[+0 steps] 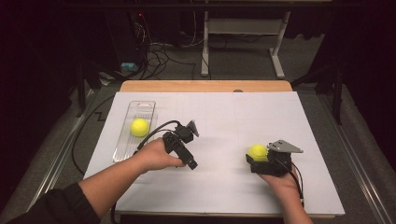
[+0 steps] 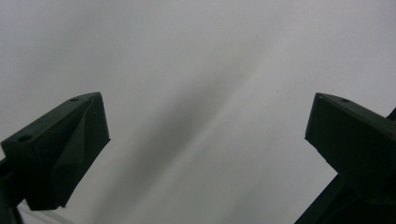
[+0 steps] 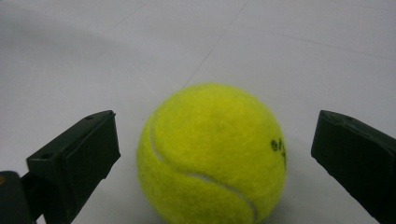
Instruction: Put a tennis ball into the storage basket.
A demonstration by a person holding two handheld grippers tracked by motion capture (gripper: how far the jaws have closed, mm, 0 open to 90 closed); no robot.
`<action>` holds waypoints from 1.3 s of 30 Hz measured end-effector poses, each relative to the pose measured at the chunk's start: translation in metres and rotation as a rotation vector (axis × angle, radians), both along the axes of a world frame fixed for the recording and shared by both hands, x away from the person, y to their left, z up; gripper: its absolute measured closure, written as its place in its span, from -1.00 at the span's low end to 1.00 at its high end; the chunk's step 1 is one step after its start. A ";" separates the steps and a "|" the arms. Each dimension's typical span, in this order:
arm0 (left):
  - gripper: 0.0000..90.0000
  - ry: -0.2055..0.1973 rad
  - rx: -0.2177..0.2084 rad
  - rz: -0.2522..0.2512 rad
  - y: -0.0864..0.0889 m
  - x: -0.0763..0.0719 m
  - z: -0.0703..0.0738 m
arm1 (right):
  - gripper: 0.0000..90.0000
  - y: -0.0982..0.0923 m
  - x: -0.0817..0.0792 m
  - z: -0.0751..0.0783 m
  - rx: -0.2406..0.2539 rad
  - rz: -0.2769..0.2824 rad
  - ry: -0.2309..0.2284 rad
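While the left gripper (image 1: pixel 187 149) hovers agape over bare table (image 1: pixel 224 116), the right gripper (image 3: pixel 212 154) (jaws spread) straddles a tennis ball (image 3: pixel 211 151).

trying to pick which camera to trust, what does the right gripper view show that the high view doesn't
Right gripper view: the open tongs with gaps either side of the tennis ball, plus its white seam and a black mark. High view: a second ball in the clear tray, the left tongs and both forearms. Both share the ball and the white table surface.
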State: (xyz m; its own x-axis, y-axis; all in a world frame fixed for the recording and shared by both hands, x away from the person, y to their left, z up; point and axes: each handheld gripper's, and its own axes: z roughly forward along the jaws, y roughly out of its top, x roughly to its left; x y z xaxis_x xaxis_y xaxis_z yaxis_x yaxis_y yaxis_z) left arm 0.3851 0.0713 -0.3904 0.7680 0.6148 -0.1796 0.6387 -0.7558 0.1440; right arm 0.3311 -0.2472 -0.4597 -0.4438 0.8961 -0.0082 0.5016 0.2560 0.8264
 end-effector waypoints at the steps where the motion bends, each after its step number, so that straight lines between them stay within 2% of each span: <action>1: -0.98 -0.003 -0.001 0.007 0.000 0.000 0.000 | -0.97 0.000 0.000 -0.001 0.002 0.001 0.009; 7: -0.98 -0.001 0.004 -0.002 0.000 -0.001 0.000 | -0.83 -0.003 -0.003 -0.005 0.019 -0.003 0.038; 20: -0.98 0.003 0.007 -0.001 0.000 0.000 0.000 | -0.45 -0.007 -0.004 -0.007 0.034 0.016 0.063; 39: -0.98 0.000 0.008 0.008 0.001 -0.001 0.000 | -0.40 -0.007 -0.005 -0.007 0.040 0.005 0.073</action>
State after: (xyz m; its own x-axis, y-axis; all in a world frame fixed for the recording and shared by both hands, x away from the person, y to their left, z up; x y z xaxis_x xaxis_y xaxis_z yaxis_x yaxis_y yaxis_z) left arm 0.3843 0.0720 -0.3907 0.7631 0.6223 -0.1745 0.6447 -0.7520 0.1375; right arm 0.3261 -0.2539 -0.4665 -0.4467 0.8927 0.0602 0.5595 0.2262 0.7974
